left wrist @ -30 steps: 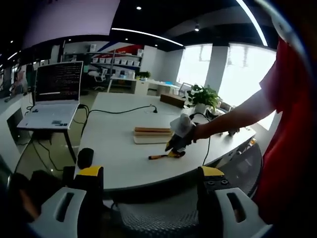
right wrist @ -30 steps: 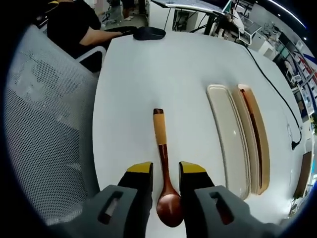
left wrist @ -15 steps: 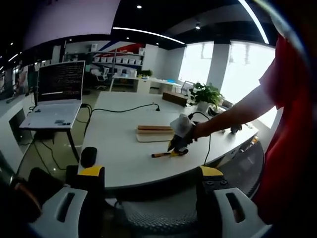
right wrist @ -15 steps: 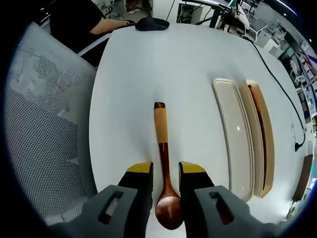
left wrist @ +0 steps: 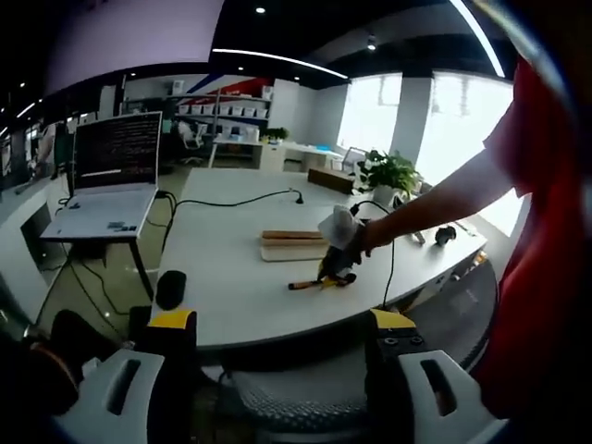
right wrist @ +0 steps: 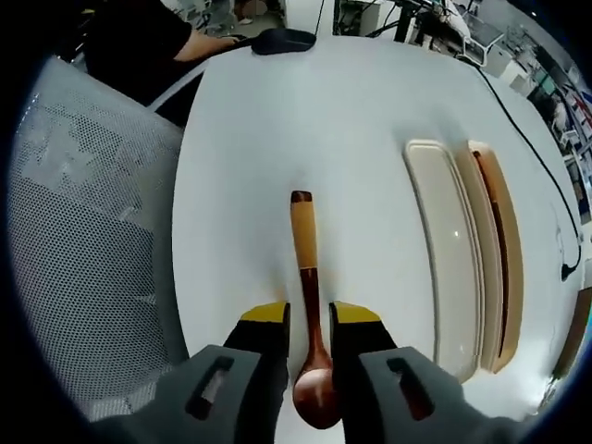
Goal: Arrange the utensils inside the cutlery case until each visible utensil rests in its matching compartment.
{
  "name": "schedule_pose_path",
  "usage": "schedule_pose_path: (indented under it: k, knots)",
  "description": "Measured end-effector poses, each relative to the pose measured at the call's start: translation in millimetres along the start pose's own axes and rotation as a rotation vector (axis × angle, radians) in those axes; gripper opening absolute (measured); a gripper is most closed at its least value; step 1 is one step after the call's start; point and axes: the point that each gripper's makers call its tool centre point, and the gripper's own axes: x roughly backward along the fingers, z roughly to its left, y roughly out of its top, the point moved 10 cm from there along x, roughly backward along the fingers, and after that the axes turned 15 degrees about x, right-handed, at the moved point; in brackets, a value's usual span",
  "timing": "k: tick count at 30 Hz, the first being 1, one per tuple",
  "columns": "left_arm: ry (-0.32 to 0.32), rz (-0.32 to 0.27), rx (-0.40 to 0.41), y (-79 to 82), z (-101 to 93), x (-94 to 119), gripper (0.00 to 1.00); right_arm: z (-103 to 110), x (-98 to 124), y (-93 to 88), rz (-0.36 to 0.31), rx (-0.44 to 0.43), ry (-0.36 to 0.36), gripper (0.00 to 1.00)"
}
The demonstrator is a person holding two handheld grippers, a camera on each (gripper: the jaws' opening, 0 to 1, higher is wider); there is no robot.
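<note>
The right gripper (right wrist: 309,319) points down at the white table (right wrist: 240,185), its jaws rising at six o'clock and set on either side of the neck of a wooden spoon (right wrist: 308,314), just above the bowl; the jaws are close to the neck, but whether they actually pinch it cannot be told. The spoon lies flat on the table, bowl toward six o'clock, tan-wrapped handle toward twelve. At three o'clock lies the cutlery case (right wrist: 481,254), a long cream tray with a wooden-toned half beside it holding a dark slim utensil; the case is well apart from the spoon. A mesh chair back (right wrist: 83,240) is at nine o'clock, and a seated person's dark sleeve (right wrist: 139,42) at eleven. The left gripper (left wrist: 277,324) is held low, off the table edge, jaws spread wide with nothing between them. In its view the right gripper (left wrist: 335,264) sits at centre on the table (left wrist: 231,268), held by a bare forearm (left wrist: 435,208) reaching in from three o'clock, with the spoon (left wrist: 314,282) beneath it and the case (left wrist: 291,245) just behind. A laptop (left wrist: 106,176) stands at ten o'clock. Against one second ago, the right gripper's jaws stand slightly narrower about the spoon's neck; spoon and case lie as before, and the left gripper remains wide.
</note>
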Motion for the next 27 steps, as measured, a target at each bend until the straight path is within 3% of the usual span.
schedule_pose_path:
  k: [2,4,7,9,16,27]
  knots:
    - [0.002,0.005,0.0,-0.9,-0.4,1,0.76,0,0,3.3,0.038,-0.09,-0.007,0.14]
    - [0.003,0.009,-0.008,-1.8,-1.4,2,0.76,1,0,7.3,0.053,-0.075,-0.013,0.14]
    - [0.006,0.012,-0.004,-1.7,-1.6,3,0.76,5,2,7.9,0.046,-0.122,-0.022,0.09]
    - [0.008,0.01,-0.006,-1.4,-1.2,3,0.76,5,3,6.9,0.041,-0.121,-0.029,0.02]
    - [0.012,0.0,-0.007,-1.7,-1.7,5,0.76,-1,-1,9.9,0.073,-0.074,-0.02,0.02]
    - [0.029,-0.004,-0.004,-2.7,0.1,7,0.74,-7,-7,4.3,0.064,-0.079,-0.039,0.02]
